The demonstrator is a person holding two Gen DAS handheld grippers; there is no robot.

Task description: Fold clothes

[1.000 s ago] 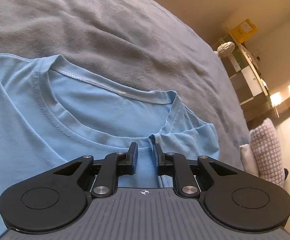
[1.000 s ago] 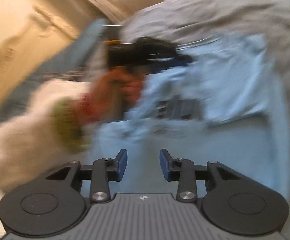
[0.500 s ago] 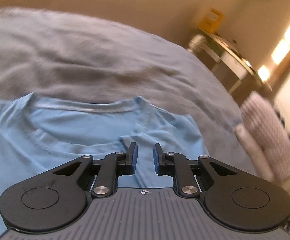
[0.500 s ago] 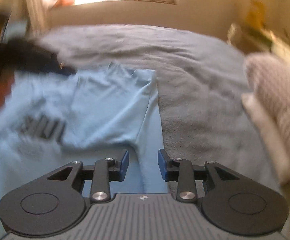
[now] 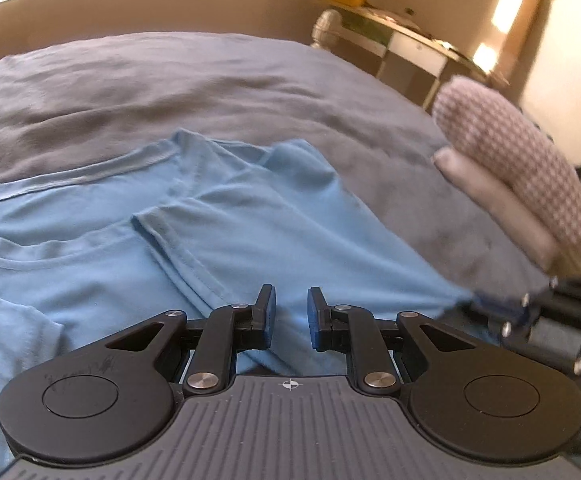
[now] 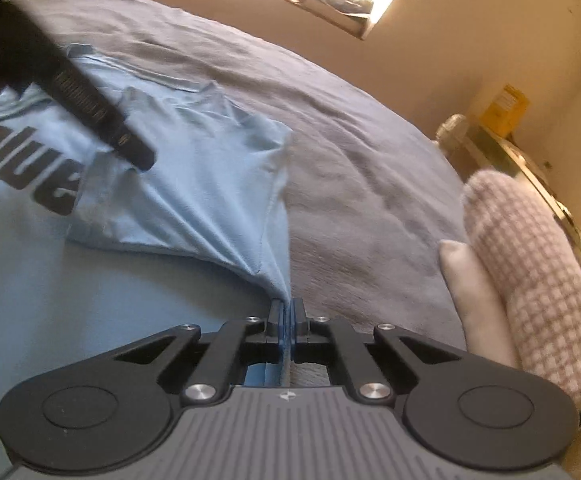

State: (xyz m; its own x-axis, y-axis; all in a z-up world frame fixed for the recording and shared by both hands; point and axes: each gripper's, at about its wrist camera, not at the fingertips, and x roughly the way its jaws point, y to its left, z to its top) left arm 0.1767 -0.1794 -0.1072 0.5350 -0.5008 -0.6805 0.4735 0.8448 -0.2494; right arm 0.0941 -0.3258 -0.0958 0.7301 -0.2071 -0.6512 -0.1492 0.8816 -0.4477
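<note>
**Two grippers on one blue shirt, right one already pinching the edge**

Two tools work on the same garment. Nearest to the right wrist camera, the right gripper (image 6: 286, 316) has its jaws closed flat on the side edge of the light blue T-shirt (image 6: 194, 184), and the cloth rises from the bed in a tight ridge that runs straight away from the pads. In the left wrist view the same gripper (image 5: 486, 304) shows at the right border, with the shirt edge pulled to a point at it.

The left gripper (image 5: 290, 312) has its jaws only narrowly apart. Blue cloth lies under and between them, but I cannot tell if the pads press on it. Just beyond them lies the folded-in sleeve (image 5: 178, 248), then the neckline (image 5: 70, 180).

The shirt lies flat on the grey blanket (image 5: 210, 92), its long axis running from the right gripper toward the collar. The folded edge is on the shirt's right side, so the right hand is the nearer one to carry it; the fold would probably go leftward across the printed chest (image 6: 30, 168).

Farther off, a checked pillow (image 5: 514, 160) rests at the bed's right end, well apart from the shirt.
</note>
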